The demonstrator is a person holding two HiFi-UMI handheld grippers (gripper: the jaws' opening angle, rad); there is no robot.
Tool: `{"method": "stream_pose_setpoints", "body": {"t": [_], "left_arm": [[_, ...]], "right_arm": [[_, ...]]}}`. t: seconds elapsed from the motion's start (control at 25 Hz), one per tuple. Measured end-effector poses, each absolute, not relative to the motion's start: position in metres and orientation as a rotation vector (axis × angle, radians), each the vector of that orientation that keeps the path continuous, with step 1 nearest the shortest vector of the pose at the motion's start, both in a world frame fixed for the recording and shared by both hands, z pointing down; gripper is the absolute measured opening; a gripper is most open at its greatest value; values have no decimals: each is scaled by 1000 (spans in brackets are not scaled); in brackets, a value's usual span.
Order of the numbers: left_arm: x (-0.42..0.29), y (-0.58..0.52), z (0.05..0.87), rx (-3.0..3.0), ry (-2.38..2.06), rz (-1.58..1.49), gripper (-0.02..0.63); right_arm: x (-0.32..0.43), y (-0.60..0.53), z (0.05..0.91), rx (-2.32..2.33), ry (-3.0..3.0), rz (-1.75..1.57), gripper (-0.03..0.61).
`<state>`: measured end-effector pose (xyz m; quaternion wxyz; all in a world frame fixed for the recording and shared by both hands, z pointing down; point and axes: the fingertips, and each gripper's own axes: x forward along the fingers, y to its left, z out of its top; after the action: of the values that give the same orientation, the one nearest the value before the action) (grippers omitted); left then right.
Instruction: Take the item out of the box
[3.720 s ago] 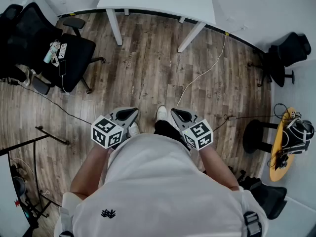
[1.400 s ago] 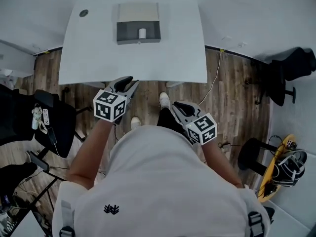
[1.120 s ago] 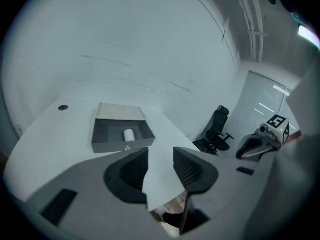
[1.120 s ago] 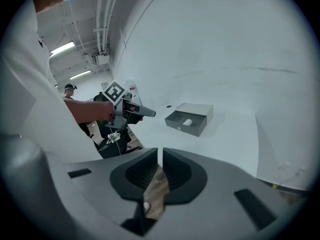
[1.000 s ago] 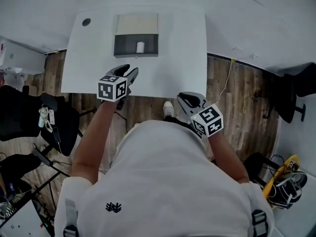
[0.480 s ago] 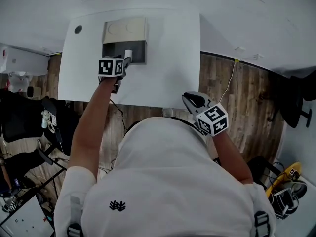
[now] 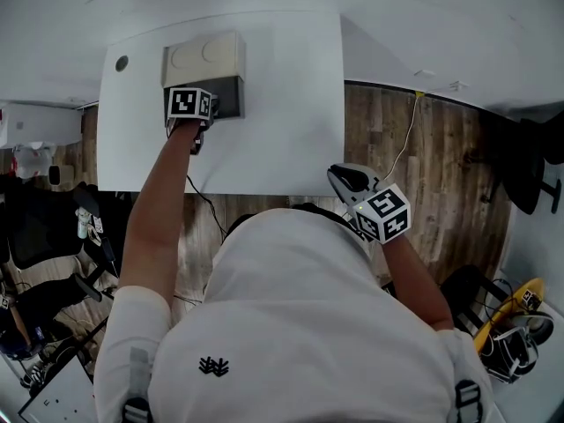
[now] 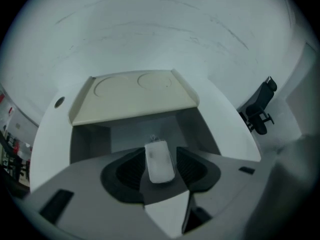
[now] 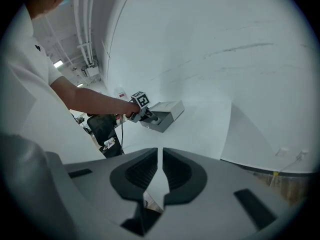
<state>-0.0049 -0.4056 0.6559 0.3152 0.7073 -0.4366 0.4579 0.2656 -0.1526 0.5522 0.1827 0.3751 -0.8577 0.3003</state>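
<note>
A grey box [image 7: 229,100] with its beige lid [image 7: 203,58] folded back stands at the far left of the white table [image 7: 291,104]. My left gripper [image 7: 214,109] reaches into the box's open front. In the left gripper view a small white oblong item [image 8: 159,160] lies inside the box [image 8: 200,129], between the jaws of the left gripper [image 8: 160,168]. Those jaws are opening, with narrow gaps on both sides of the item. My right gripper [image 7: 340,175] hangs off the table's near edge, its jaws together on nothing [image 9: 160,171]. The right gripper view shows the box [image 9: 169,110] from afar.
A dark round spot [image 7: 121,63] marks the table's far left corner. Black office chairs [image 7: 44,227] stand on the wooden floor at the left, another chair [image 7: 529,166] at the right. A white cable [image 7: 407,139] runs over the floor by the table's right edge.
The person has walked up to the table. My left gripper has moved forward into the box's open front, round the white item. The right gripper has stayed low near the body.
</note>
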Motion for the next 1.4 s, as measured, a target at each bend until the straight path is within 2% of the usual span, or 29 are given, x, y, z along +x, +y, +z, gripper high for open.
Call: {"method": "stream_pose_setpoints", "body": {"t": [0.48,1.4], "left_arm": [[-8,-406,673,1803,-1141,1308,169],[7,-376,584,2058,-1118,872,161]], "right_arm": [[275,-157,553,1062,-2401,847,34],[211,-173,543,881,-2479,746,34]]}}
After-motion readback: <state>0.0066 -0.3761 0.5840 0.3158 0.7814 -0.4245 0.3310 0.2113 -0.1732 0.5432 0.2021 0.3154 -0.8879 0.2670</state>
